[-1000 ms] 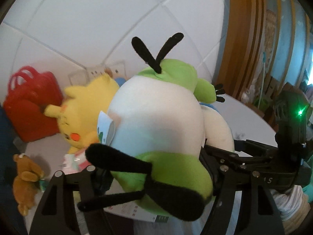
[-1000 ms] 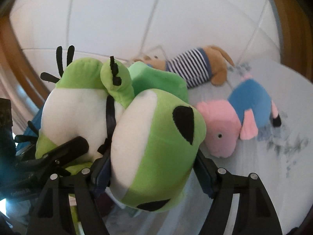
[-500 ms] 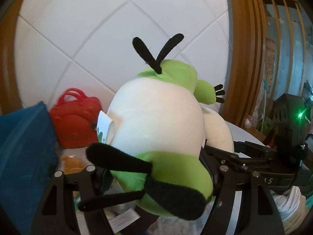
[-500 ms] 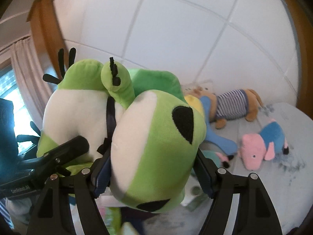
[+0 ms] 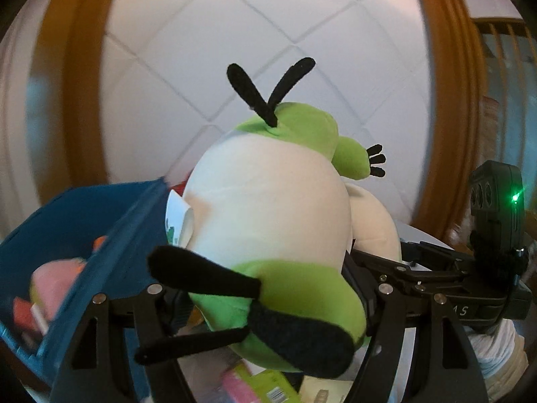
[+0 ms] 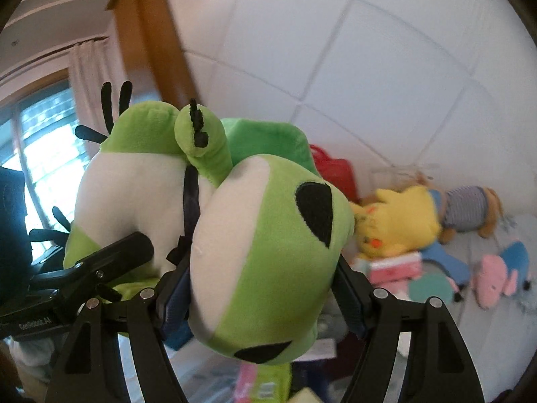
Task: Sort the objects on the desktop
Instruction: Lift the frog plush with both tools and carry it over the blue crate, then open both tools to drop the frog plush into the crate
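Both tools are clenched on the same toy: the left gripper [image 5: 268,299] squeezes the body end of the green-and-white plush [image 5: 268,221], and the right gripper [image 6: 258,288] squeezes its head end [image 6: 268,262], so the toy hangs in the air between the two, well above the tabletop. Just to the left of the left gripper and a little below its fingers sits the blue bin [image 5: 87,241], with something pink already inside. Ahead of the right gripper and to its right lie the yellow plush [image 6: 396,221], a striped plush dog [image 6: 470,205] and a pink-and-blue plush [image 6: 496,275] on the table. The bin looks like the likely destination. The risk is in the handover of weight: if one grip lets go early, the soft body may swing and catch the bin's rim, or slip from the other pads, since stuffed fabric compresses and offers little to hold. The loose black limbs could also snag on a finger.
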Tool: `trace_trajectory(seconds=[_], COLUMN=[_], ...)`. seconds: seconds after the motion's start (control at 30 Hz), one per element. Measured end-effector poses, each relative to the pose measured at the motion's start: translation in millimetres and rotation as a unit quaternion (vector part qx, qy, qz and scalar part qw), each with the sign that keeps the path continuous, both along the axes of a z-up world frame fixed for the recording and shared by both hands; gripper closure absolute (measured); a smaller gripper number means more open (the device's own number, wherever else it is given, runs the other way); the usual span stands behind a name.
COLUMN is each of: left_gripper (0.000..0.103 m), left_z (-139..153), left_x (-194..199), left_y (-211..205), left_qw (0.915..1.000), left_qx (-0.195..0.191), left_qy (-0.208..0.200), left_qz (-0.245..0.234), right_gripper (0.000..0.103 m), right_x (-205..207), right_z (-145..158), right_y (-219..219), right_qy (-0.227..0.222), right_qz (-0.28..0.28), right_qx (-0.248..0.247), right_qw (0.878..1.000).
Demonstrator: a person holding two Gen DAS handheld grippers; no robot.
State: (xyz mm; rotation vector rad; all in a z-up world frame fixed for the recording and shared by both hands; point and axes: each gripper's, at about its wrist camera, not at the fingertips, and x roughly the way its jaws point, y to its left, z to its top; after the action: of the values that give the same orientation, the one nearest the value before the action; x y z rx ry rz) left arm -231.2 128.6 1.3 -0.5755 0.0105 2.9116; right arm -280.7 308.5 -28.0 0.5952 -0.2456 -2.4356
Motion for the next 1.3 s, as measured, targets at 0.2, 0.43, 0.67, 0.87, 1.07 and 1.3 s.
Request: trace_trajectory(seconds=[0.2, 0.43, 0.67, 0.87, 1.07, 1.3], left_gripper=[0.029, 0.029, 0.028, 0.028, 0.028, 0.012], left_z=[2.8, 10.8, 24.0, 20.0, 9.0, -16.9], left_x=[16.2, 29.3, 26.9, 20.5, 6.2, -30.0], left_y=[-42.9, -113.2, -203.2, -278.4, -340.8, -375.2], left_qw=[0.9984, 0.9959, 0.9943, 0.9923, 0.9905, 0.9875], left_qx=[0.007, 0.012, 0.005, 0.013, 0.032, 0.063], left_qy=[0.004, 0.022, 0.04, 0.036, 0.006, -0.051], left_qz=[0.057, 0.087, 0.098, 0.118, 0.134, 0.135], right_gripper=[0.028, 0.028, 0.028, 0.028, 0.028, 0.028], right_x=[-3.2, -3.5, -8.2, -22.6, -46.0, -74.3], right_z=[7.1, 16.3, 36.7, 39.3, 22.8, -2.3], right_y=[-48.9, -120.6, -213.3, -300.9, -362.1, -390.2], right_qy=[0.006, 0.023, 0.046, 0.048, 0.017, -0.043], right_qz=[0.055, 0.093, 0.104, 0.124, 0.14, 0.134], right_qx=[0.003, 0.012, 0.012, 0.019, 0.041, 0.075], right_qw=[0.998, 0.995, 0.993, 0.991, 0.989, 0.987])
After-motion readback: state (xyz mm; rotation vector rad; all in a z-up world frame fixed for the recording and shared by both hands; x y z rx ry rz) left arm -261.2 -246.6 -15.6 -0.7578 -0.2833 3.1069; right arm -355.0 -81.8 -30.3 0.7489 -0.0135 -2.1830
